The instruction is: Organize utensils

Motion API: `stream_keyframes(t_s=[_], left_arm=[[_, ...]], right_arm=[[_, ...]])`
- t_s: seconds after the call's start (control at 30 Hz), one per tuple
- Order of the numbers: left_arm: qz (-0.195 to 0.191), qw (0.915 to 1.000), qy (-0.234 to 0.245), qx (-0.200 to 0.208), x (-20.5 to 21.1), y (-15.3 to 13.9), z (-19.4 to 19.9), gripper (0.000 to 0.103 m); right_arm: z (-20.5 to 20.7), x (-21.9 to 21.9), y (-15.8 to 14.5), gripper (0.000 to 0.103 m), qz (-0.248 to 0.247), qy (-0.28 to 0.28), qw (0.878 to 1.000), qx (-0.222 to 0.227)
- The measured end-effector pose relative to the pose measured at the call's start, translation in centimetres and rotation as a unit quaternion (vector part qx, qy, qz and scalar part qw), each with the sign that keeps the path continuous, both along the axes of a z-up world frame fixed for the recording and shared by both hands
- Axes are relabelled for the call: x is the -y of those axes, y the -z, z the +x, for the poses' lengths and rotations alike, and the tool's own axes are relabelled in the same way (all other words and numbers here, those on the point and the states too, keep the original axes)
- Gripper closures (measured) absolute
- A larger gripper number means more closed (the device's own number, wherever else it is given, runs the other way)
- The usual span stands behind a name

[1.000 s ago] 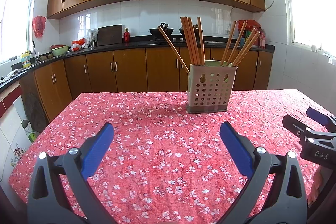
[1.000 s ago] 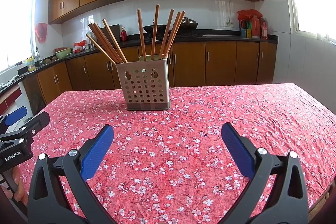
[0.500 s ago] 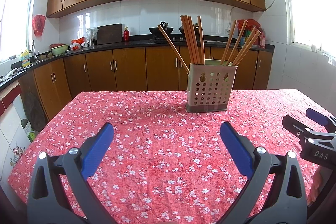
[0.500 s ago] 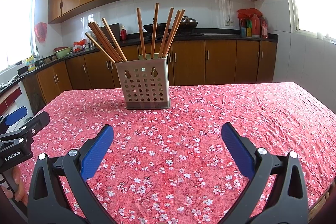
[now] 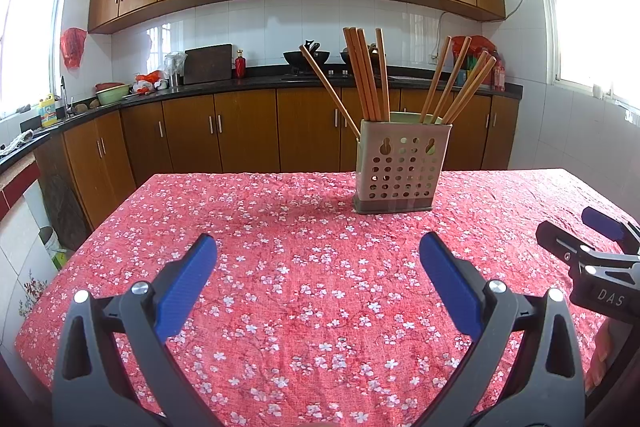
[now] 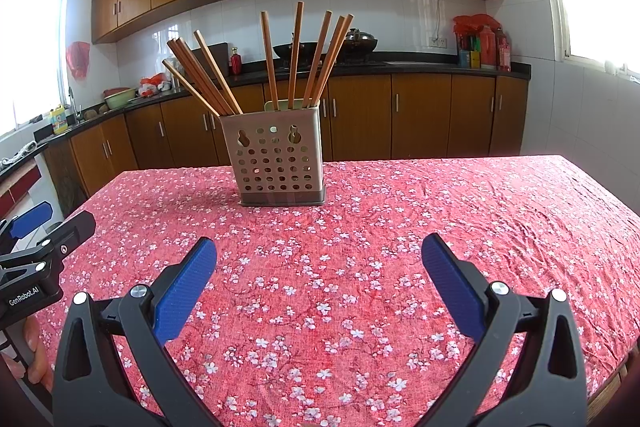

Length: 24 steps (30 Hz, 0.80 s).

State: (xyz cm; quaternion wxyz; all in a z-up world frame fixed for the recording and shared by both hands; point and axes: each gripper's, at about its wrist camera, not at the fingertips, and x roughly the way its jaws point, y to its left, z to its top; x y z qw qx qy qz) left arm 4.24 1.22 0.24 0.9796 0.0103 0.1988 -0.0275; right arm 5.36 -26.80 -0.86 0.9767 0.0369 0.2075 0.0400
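Note:
A beige perforated utensil holder (image 5: 401,167) stands upright on the table with the red floral cloth (image 5: 304,267). Several wooden chopsticks (image 5: 366,75) stand in it, fanned in two groups. It also shows in the right wrist view (image 6: 280,163) with its chopsticks (image 6: 298,55). My left gripper (image 5: 318,267) is open and empty, held over the cloth well short of the holder. My right gripper (image 6: 319,267) is open and empty, also short of the holder. Each gripper shows at the edge of the other's view.
Brown kitchen cabinets (image 5: 240,135) and a dark counter (image 5: 260,75) run behind the table. The table's left edge (image 5: 80,247) drops to a tiled floor. Its right edge (image 6: 600,195) lies near a white wall. Windows are on both sides.

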Motion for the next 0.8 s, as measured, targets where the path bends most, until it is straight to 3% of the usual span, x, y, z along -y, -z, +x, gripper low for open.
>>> stream_keyframes(t_s=[0.8], left_arm=[[-0.003, 1.0000, 0.000, -0.005, -0.14, 0.60, 0.23, 0.004]], right_arm=[[0.06, 0.29, 0.22, 0.002, 0.003, 0.001, 1.000, -0.003]])
